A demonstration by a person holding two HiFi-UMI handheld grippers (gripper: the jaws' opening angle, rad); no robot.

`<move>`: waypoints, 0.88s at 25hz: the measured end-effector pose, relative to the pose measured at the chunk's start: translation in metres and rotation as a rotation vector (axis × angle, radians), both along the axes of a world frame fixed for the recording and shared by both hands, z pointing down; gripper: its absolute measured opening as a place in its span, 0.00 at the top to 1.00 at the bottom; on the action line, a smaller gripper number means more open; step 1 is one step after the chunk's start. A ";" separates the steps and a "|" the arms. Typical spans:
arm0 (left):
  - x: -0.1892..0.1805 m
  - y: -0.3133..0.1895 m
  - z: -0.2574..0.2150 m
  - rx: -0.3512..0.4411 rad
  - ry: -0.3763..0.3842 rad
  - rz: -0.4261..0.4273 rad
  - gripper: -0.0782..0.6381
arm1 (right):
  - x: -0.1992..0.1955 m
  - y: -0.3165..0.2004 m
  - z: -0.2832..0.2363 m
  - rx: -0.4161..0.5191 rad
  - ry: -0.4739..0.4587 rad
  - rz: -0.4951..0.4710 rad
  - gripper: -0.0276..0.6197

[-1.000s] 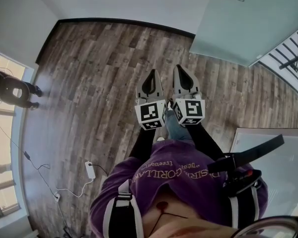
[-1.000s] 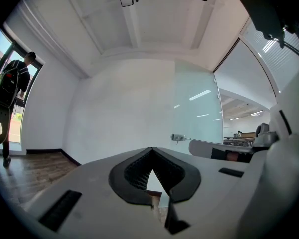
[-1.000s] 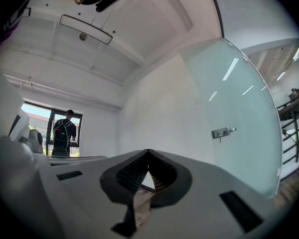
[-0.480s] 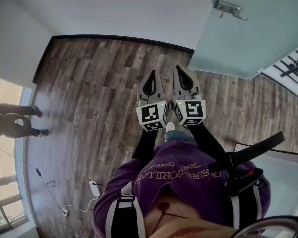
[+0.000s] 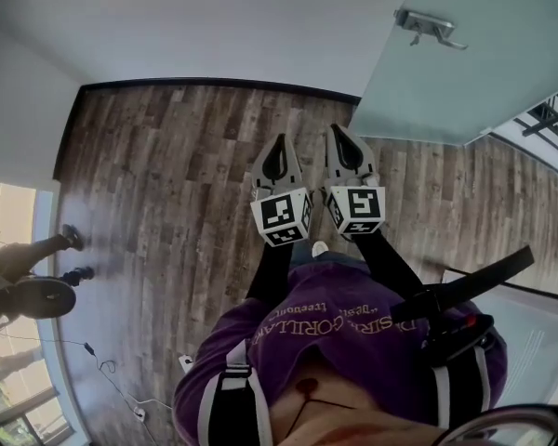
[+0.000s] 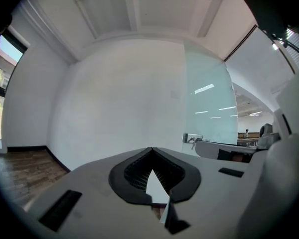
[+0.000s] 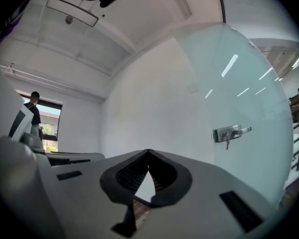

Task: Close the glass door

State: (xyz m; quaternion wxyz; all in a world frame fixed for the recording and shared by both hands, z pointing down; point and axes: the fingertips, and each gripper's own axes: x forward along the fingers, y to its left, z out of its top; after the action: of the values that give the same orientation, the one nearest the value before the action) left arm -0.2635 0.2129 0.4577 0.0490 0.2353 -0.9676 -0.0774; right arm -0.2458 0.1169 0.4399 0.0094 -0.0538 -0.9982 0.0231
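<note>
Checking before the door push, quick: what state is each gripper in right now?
Left gripper: fingers closed, holding nothing.
Right gripper: fingers closed, holding nothing.

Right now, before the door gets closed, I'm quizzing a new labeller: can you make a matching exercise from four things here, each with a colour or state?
Things:
1 glass door
2 door handle
3 floor
4 left gripper

Descriptions:
A shut, nothing held
B pale green tint
C brown wood planks
D silver metal

Pairs: 1-B; 2-D; 3-C; 4-A

Left tongs (image 5: 281, 139) and right tongs (image 5: 334, 128) held forward side by side, level, closed, empty
</note>
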 end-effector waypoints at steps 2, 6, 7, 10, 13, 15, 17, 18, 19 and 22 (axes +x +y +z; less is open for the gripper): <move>-0.029 -0.009 0.001 -0.005 -0.008 0.043 0.90 | -0.026 -0.009 0.002 -0.009 -0.007 0.040 0.96; -0.091 -0.021 -0.004 -0.012 -0.030 0.125 0.90 | -0.085 -0.020 -0.002 -0.005 -0.024 0.110 0.96; -0.106 -0.022 -0.007 -0.012 -0.037 0.140 0.90 | -0.099 -0.020 -0.004 -0.002 -0.028 0.124 0.96; -0.149 -0.023 -0.013 -0.012 -0.050 0.192 0.90 | -0.136 -0.023 -0.009 0.000 -0.040 0.175 0.96; -0.186 -0.031 -0.016 -0.013 -0.057 0.260 0.90 | -0.166 -0.030 -0.011 0.005 -0.038 0.240 0.96; -0.206 -0.037 -0.013 -0.013 -0.045 0.296 0.90 | -0.181 -0.036 -0.009 0.009 -0.029 0.274 0.96; -0.222 -0.048 -0.006 -0.011 -0.027 0.331 0.90 | -0.191 -0.045 -0.004 0.012 -0.017 0.310 0.96; -0.227 -0.055 -0.003 -0.009 -0.019 0.354 0.90 | -0.193 -0.051 -0.001 0.015 -0.009 0.333 0.96; -0.231 -0.063 0.000 -0.007 -0.012 0.379 0.90 | -0.194 -0.058 0.001 0.018 -0.001 0.358 0.96; -0.239 -0.086 0.004 0.000 0.004 0.443 0.90 | -0.196 -0.077 0.005 0.029 0.019 0.418 0.96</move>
State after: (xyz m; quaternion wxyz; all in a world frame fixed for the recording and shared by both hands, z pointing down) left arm -0.5022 0.1273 0.4619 0.0669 0.4421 -0.8921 -0.0653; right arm -0.4422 0.0402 0.4451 0.0147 0.1548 -0.9878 0.0107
